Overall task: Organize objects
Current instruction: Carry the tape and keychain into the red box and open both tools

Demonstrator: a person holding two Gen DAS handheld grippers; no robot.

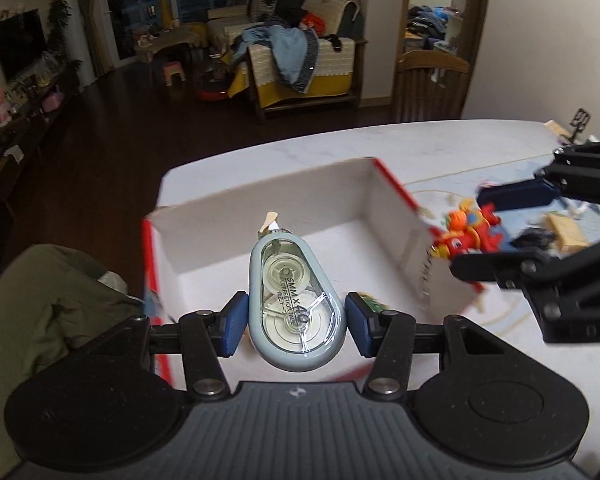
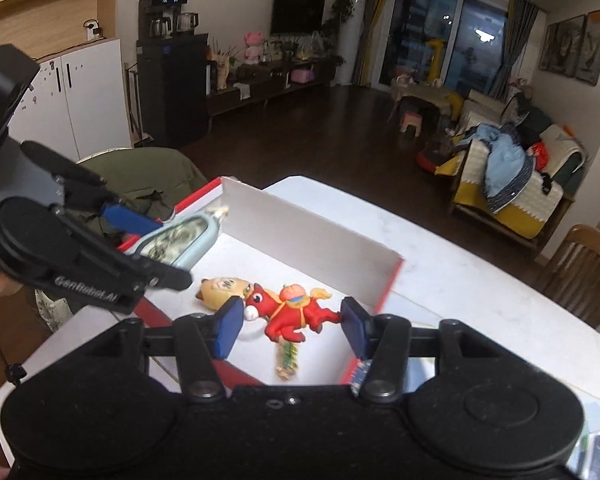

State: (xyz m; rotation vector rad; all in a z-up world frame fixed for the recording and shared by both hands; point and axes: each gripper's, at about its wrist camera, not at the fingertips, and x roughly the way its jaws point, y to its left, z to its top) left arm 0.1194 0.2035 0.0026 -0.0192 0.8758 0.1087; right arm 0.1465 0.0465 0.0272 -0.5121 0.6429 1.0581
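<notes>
My left gripper (image 1: 296, 322) pinches the tape dispenser (image 1: 296, 300) by its flat sides, above the box (image 1: 320, 192): light, stiff, probably slick plastic. My right gripper (image 2: 294, 326) clamps the toy horse (image 2: 292, 312) head-to-tail over the box; small, rigid, likely brittle legs.

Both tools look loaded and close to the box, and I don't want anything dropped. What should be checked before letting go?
1. Left tool grips the correction tape: ok.
2. Right tool grips the red horse toy: ok.
3. Correction tape over the open box: ok.
4. Horse toy over the box floor: ok in the right wrist view.
5. Landing spot free: not ok, a yellow toy lies beside the horse.
6. The two tools apart: ok, but close.
</notes>
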